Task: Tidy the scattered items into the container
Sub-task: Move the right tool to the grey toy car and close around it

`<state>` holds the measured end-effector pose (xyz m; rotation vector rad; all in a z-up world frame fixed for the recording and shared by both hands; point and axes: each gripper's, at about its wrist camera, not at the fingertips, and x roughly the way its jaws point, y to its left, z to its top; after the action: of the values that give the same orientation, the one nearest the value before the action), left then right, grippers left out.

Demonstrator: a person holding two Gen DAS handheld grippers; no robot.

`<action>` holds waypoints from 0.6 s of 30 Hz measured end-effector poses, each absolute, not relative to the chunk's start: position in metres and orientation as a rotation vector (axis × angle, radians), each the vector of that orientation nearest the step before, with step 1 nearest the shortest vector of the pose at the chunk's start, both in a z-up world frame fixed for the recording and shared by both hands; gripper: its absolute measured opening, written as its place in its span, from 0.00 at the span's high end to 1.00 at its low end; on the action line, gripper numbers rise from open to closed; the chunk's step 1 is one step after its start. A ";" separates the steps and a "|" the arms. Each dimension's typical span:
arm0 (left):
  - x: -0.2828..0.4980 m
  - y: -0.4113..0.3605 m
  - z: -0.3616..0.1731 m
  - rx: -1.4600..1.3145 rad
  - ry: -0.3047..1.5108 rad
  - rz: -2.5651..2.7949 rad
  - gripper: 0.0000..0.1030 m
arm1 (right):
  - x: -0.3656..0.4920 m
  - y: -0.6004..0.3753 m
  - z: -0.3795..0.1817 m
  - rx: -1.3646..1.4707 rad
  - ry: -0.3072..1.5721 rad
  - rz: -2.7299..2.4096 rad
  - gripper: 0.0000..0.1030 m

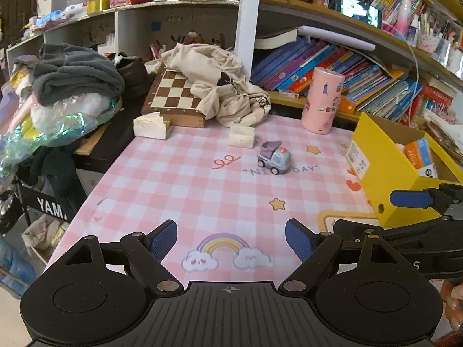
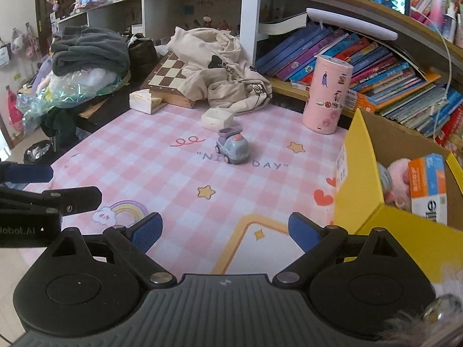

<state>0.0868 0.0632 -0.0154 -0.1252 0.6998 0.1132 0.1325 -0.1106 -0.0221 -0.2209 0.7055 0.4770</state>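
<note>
Nearest the lens, both grippers are held low over the pink checked mat [image 1: 179, 179], and each is seen with its jaws spread wide and nothing between the blue pads. Between the fingers of the left gripper [image 1: 231, 240] a printed rainbow with two clouds is framed, while the right gripper [image 2: 225, 230] is placed over a yellow outline printed on the mat, just beside the container. At the mat's right edge the yellow box [image 1: 387, 170] is found, open at the top; an orange and white carton [image 2: 427, 185] and something pink and fluffy [image 2: 398, 173] are seen inside it. Behind the mat a cream cloth [image 1: 220, 86] is heaped partly over a chessboard case [image 1: 173, 92], and a pink cylinder [image 1: 322, 99] with stickers is stood upright in front of the bookshelf. Near the middle of the mat, well apart from the box and from both grippers, the toy truck [image 1: 274, 158] is left standing on its wheels, across the printed lettering. Just behind it a small white block [image 1: 241, 136] is set, and a larger white box [image 1: 150, 127] is placed at the mat's far left corner.
</note>
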 end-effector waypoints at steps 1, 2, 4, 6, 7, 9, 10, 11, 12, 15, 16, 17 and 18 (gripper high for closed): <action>0.094 0.063 -0.016 -0.118 0.704 0.111 0.18 | 0.138 -0.110 -0.023 -0.223 0.706 0.477 0.08; 0.100 0.064 -0.017 -0.113 0.707 0.110 0.18 | 0.144 -0.110 -0.025 -0.225 0.707 0.478 0.08; 0.112 0.064 -0.018 -0.104 0.713 0.106 0.18 | 0.155 -0.108 -0.028 -0.232 0.707 0.477 0.08; 0.124 0.065 -0.019 -0.092 0.714 0.104 0.18 | 0.167 -0.106 -0.031 -0.233 0.711 0.474 0.08; 0.130 0.065 -0.019 -0.086 0.714 0.103 0.18 | 0.173 -0.105 -0.033 -0.231 0.714 0.473 0.08; 0.142 0.066 -0.020 -0.075 0.715 0.104 0.18 | 0.185 -0.103 -0.036 -0.221 0.722 0.473 0.08; 0.148 0.068 -0.020 -0.072 0.715 0.105 0.18 | 0.191 -0.102 -0.038 -0.216 0.726 0.473 0.09; 0.154 0.069 -0.020 -0.069 0.715 0.107 0.18 | 0.197 -0.101 -0.039 -0.208 0.728 0.474 0.09; 0.160 0.070 -0.020 -0.066 0.715 0.108 0.18 | 0.204 -0.100 -0.041 -0.200 0.730 0.475 0.09; 0.179 0.074 -0.021 -0.058 0.713 0.109 0.18 | 0.221 -0.094 -0.044 -0.181 0.732 0.488 0.10; 0.185 0.075 -0.021 -0.055 0.713 0.111 0.18 | 0.227 -0.092 -0.046 -0.175 0.732 0.494 0.11; 0.191 0.076 -0.021 -0.055 0.714 0.113 0.18 | 0.233 -0.088 -0.047 -0.175 0.733 0.501 0.11; 0.196 0.077 -0.022 -0.056 0.716 0.113 0.18 | 0.239 -0.085 -0.049 -0.174 0.733 0.508 0.11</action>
<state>0.1964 0.0772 -0.0220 -0.0559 0.7165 0.1126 0.2390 -0.0851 -0.0491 -0.1741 0.7334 0.5079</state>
